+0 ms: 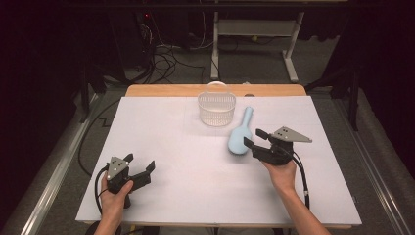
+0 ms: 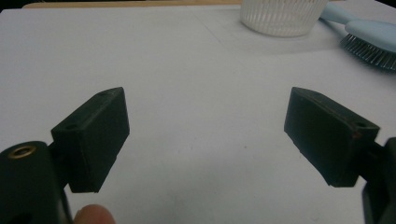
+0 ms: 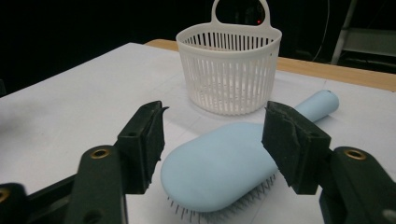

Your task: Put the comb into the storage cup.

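A light blue hairbrush lies bristles down on the white table cover, its handle pointing toward a white slatted basket. My right gripper is open just right of the brush head. In the right gripper view the brush head lies between and beyond the two pads, not touched, with the basket behind it. My left gripper is open near the table's front left, nothing between its pads. The brush and basket appear far off in the left gripper view.
The white cover leaves a wooden strip of the table bare at the far edge. Beyond the table are cables and a desk frame on the floor. A cable trails from my right gripper.
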